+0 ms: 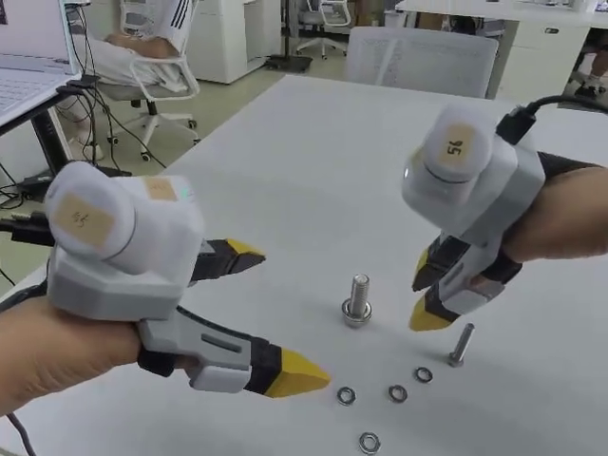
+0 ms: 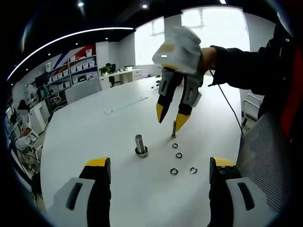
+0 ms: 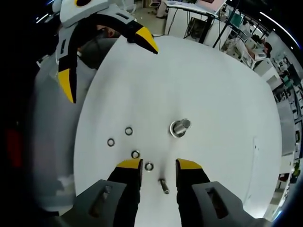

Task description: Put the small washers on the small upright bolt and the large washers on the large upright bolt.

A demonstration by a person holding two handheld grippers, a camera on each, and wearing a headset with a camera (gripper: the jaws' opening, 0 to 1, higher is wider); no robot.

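On the white table point(image 1: 285, 171) the large bolt point(image 1: 357, 299) stands upright with a metal ring around its base. The small bolt point(image 1: 460, 345) stands to its right, leaning a little. Several small washers lie flat in front of them, one point(image 1: 346, 395) nearest the left gripper, another point(image 1: 423, 374) beside the small bolt. My left gripper point(image 1: 271, 313) is open wide, low over the table, left of the large bolt point(image 2: 140, 144). My right gripper point(image 1: 425, 294) is open and empty, hovering just above the small bolt point(image 3: 163, 185) and a washer point(image 3: 149, 166).
The table's left edge point(image 1: 114, 209) drops to a floor with cables. A desk with a laptop point(image 1: 28, 66) and a seated person point(image 1: 152, 38) are at the back left. A grey chair point(image 1: 418, 57) stands at the table's far end.
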